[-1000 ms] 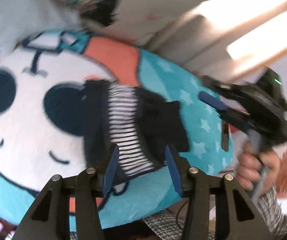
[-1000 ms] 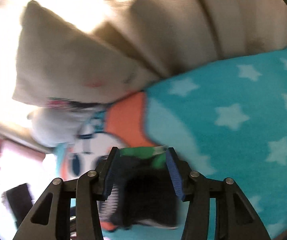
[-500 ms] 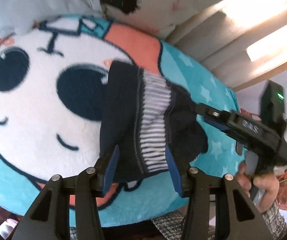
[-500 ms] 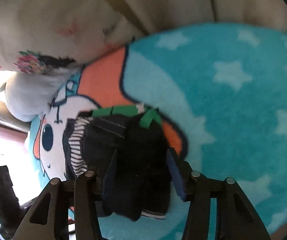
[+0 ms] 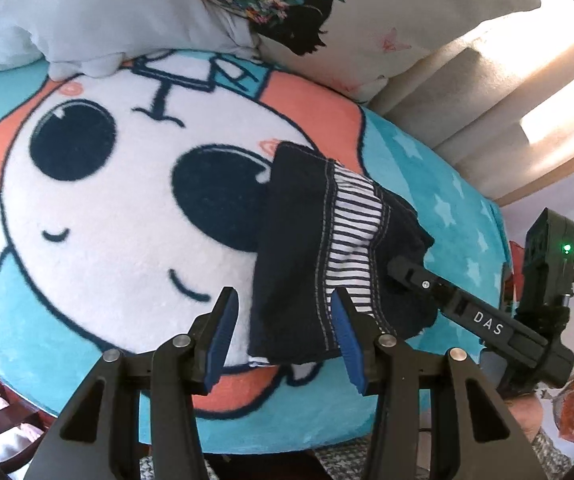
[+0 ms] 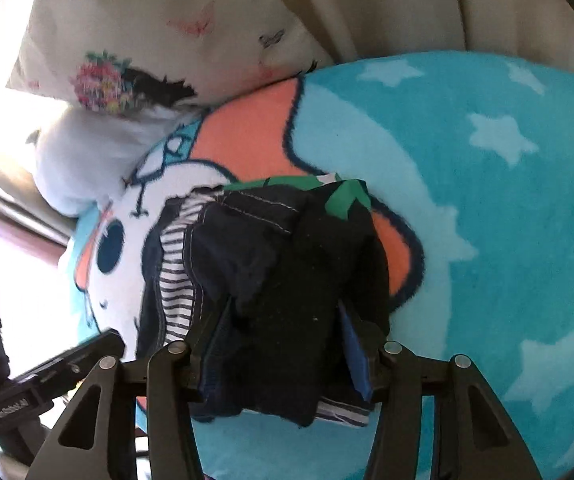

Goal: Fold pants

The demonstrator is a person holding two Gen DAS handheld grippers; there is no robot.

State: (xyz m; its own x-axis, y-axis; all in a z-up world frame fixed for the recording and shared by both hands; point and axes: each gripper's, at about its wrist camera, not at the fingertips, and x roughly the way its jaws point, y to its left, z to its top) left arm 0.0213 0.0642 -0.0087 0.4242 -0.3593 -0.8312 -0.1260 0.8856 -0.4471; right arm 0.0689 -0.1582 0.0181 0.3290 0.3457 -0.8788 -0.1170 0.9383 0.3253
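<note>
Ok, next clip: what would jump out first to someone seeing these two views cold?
The big turquoise cartoon blanket, its white face with huge dark eyes filling the left wrist view. On it, near its right side, lies a small bundle of dark pants with striped lining showing. The right gripper straddles the pants' near edge; the left gripper is open over their other end.

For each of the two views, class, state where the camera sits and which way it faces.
Left wrist: on the left gripper, looking down at the pants on the cartoon blanket; the right gripper shows too.
Right wrist: on the right gripper, looking down into the pants.
Shared: pants, blanket, floral pillow.
</note>
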